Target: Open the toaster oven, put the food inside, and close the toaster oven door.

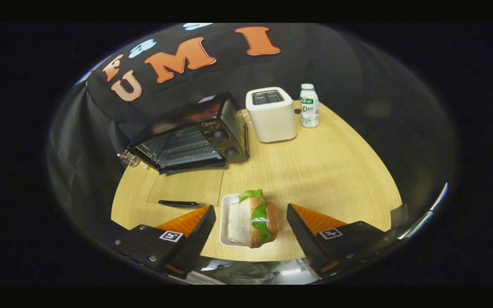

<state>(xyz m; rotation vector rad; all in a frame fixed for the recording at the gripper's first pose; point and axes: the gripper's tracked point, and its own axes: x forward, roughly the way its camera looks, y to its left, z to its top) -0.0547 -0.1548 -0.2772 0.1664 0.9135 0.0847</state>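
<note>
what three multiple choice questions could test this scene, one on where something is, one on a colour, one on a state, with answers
1. Where is the sandwich?
A. inside the toaster oven
B. on a white tray, between the gripper's open fingers
C. beside the bottle

2. What colour is the pop-up toaster?
A. white
B. red
C. black

3. What state is the toaster oven door in?
A. shut
C. taken off and leaning on the bottle
B. open, folded down flat on the table

Answers:
1. B: the sandwich lies on the white tray, with the gripper open and a finger on each side of it, neither touching.
2. A: its body is white, standing between the black oven and the bottle.
3. B: the glass door lies flat on the table in front of the oven, and the rack inside shows.
</note>
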